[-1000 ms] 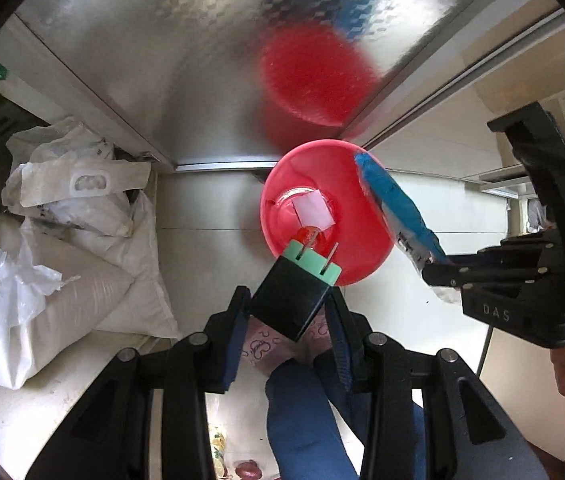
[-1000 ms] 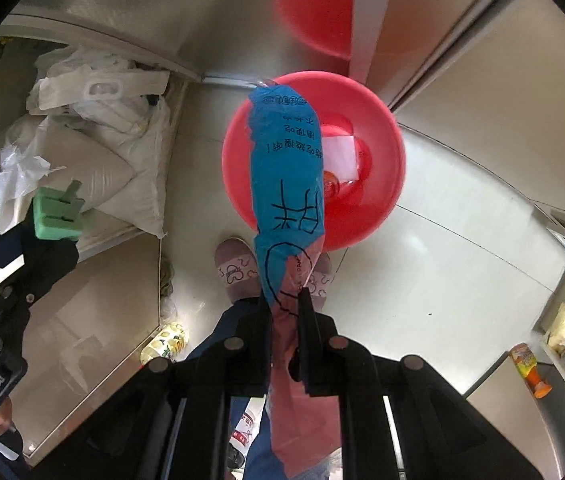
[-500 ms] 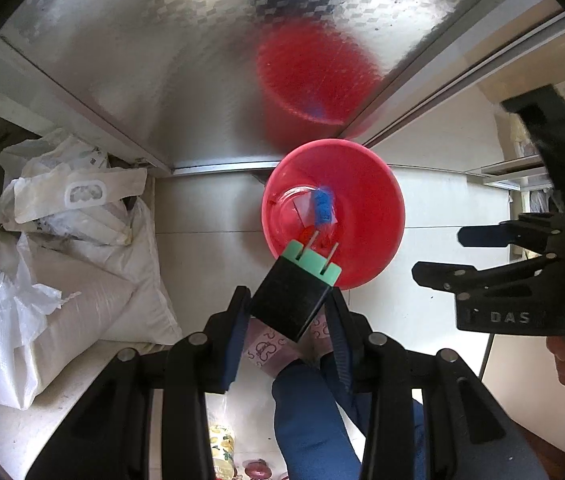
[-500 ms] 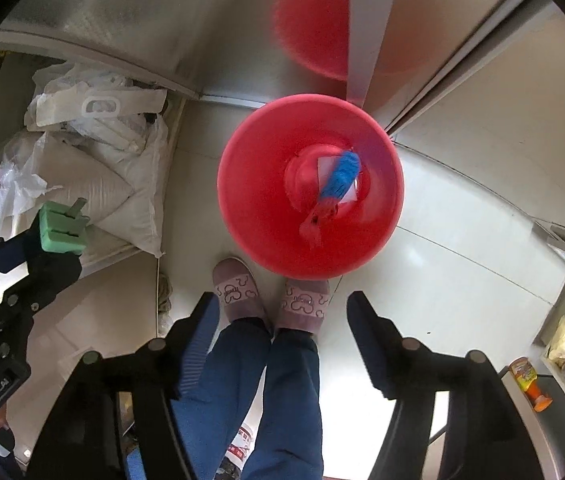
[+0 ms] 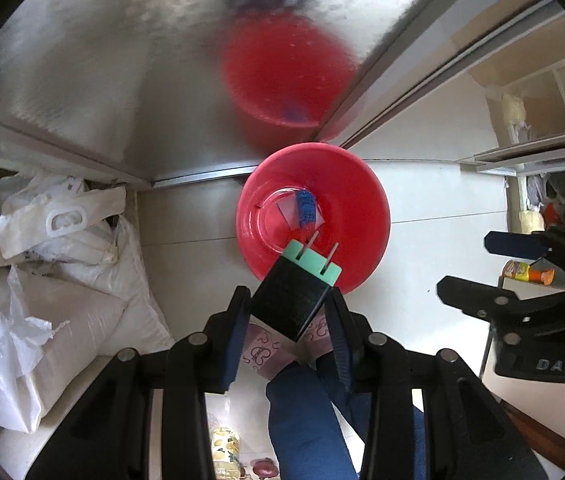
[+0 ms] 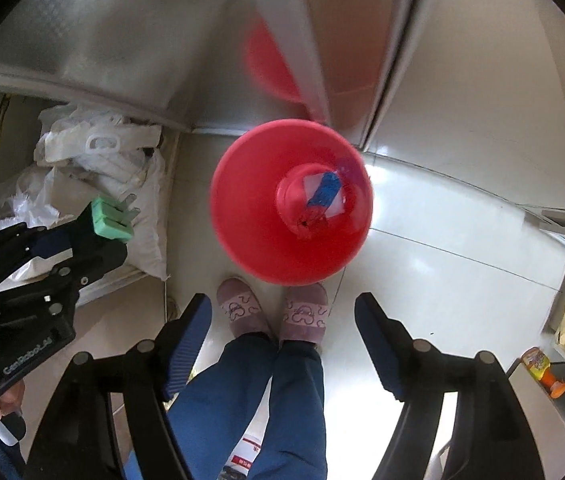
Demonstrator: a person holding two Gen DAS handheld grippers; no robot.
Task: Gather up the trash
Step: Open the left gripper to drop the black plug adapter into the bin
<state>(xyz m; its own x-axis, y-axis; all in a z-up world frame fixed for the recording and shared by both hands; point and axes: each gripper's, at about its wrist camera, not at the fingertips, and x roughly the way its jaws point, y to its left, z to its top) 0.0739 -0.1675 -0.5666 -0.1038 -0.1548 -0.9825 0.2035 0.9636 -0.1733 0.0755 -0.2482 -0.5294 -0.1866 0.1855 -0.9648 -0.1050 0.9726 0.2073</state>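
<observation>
Right wrist: red bin (image 6: 242,216), white tiled floor (image 6: 442,280), steel wall (image 6: 122,40)

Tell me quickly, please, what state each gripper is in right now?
Left gripper: closed on the black plug adapter with the mint-green face.
Right gripper: open and empty, above the red plastic bin.

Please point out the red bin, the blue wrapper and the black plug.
red bin (image 6: 242,216), right wrist view, inner wall.
blue wrapper (image 6: 324,192), right wrist view, its middle.
black plug (image 5: 290,300), left wrist view, black body.
</observation>
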